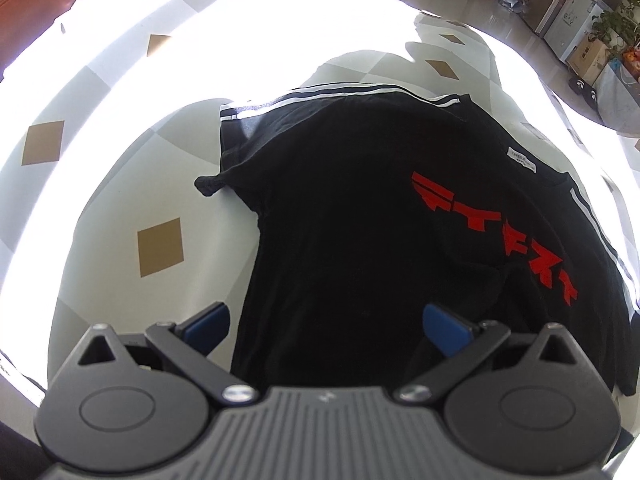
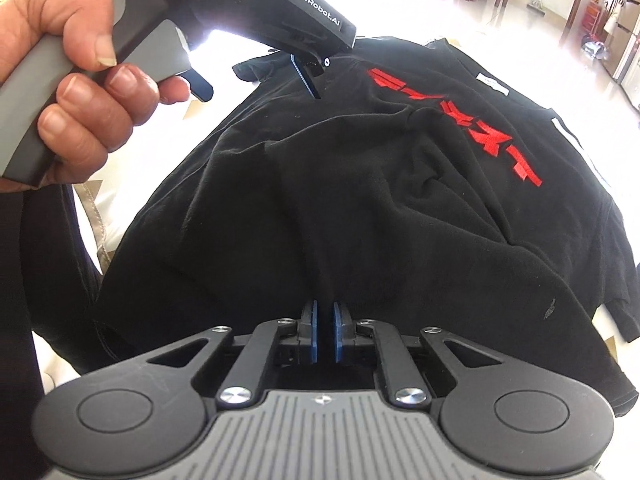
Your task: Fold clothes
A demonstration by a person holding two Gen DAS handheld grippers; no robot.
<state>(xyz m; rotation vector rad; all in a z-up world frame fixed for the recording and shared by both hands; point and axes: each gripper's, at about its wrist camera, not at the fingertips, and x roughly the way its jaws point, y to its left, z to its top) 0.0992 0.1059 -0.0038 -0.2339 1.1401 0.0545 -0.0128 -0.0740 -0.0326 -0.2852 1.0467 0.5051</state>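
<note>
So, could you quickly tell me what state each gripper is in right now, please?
Left gripper: open, holding nothing, above the black T-shirt.
Right gripper: shut on a fold of the black T-shirt.

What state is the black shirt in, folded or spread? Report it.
Mostly spread: the black shirt lies open on the table, red print showing, wrinkled, one sleeve tucked over.

The left gripper [image 1: 324, 326], jaws spread wide, hangs at the lower frame over a black shirt [image 1: 360, 216] with red lettering [image 1: 500, 236].
</note>
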